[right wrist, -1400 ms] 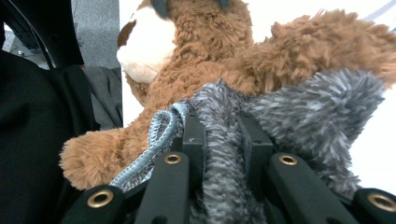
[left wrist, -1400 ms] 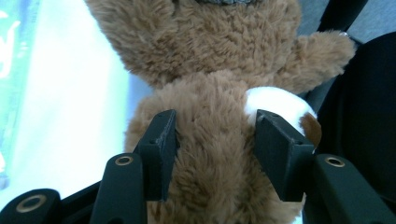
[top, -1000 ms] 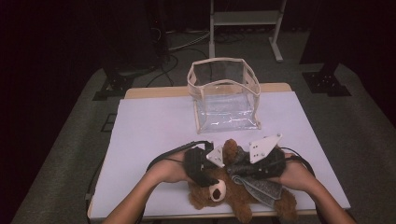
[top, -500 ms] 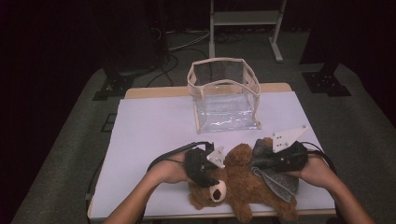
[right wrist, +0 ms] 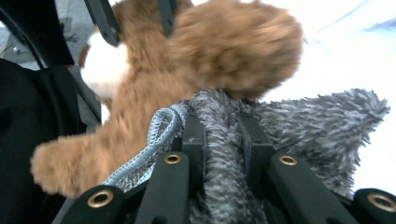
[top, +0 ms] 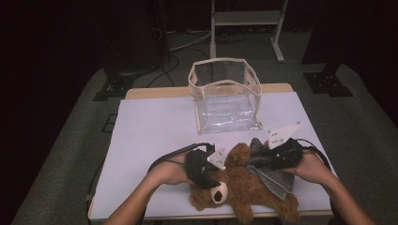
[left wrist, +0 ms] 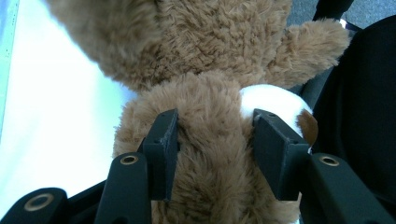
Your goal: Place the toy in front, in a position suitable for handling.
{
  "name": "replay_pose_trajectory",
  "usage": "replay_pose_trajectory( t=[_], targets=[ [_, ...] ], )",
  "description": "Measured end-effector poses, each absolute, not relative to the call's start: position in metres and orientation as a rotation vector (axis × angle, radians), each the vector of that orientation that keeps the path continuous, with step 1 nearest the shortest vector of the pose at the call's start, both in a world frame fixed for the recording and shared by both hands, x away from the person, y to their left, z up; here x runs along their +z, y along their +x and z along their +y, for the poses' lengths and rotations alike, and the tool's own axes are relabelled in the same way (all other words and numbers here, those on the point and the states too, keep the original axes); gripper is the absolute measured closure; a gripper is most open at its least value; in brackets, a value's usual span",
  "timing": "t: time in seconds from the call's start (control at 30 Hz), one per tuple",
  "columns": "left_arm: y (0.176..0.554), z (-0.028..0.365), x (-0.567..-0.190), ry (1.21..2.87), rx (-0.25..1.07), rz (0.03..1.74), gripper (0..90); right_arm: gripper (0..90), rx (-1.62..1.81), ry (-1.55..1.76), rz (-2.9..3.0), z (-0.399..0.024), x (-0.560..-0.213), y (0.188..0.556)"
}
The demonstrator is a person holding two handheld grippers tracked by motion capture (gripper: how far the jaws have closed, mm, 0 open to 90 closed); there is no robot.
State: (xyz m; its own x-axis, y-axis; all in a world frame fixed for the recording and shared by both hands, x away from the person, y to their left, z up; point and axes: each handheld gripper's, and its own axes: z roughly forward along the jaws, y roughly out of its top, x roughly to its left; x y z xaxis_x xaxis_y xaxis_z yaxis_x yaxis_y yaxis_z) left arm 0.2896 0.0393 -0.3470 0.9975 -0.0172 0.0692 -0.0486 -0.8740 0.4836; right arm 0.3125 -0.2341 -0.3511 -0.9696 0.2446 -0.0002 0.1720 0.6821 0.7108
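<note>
Since a second ago the right gripper (top: 263, 158) has slid outward toward the tabletop's (top: 155, 131) right edge, drawing the grey fuzzy garment (top: 277, 180) with it; left gripper (top: 206, 176) unmoved. Teddy bear (top: 244, 185) lies at the near edge of the tabletop, between the two hands. Its long axis runs roughly left to right across the tabletop: head toward the left hand with the white muzzle (top: 219, 192) facing the near edge, legs toward the near right corner. Left fingers (left wrist: 163, 149) press into the fur on both sides of the bear's head. Right fingers (right wrist: 194, 140) pinch a fold of the grey garment. Clear bag (top: 225, 96) stands open, well apart behind. No readable writing anywhere, though the dim high view may hide a tag.
</note>
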Motion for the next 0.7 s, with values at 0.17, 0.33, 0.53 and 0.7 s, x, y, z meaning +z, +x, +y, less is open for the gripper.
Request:
replay_pose_trajectory(
  t=[0.17, 0.33, 0.53, 0.7],
  targets=[
    [0.290, 0.039, -0.347, 2.632, 0.085, -0.045, 51.2, 75.3, 1.139, 0.456, 2.772, -0.264, -0.355, 0.314],
    [0.290, 0.038, -0.347, 2.635, 0.074, -0.055, 51.1, 75.3, 1.167, 0.437, 2.770, -0.260, -0.353, 0.315],
    [0.289, 0.041, -0.348, 2.630, 0.070, -0.058, 51.2, 75.3, 1.206, 0.339, 2.804, -0.235, -0.349, 0.318],
    [0.289, 0.042, -0.349, 2.614, 0.072, -0.049, 51.5, 75.2, 1.183, 0.394, 2.817, -0.252, -0.352, 0.318]
  ],
)
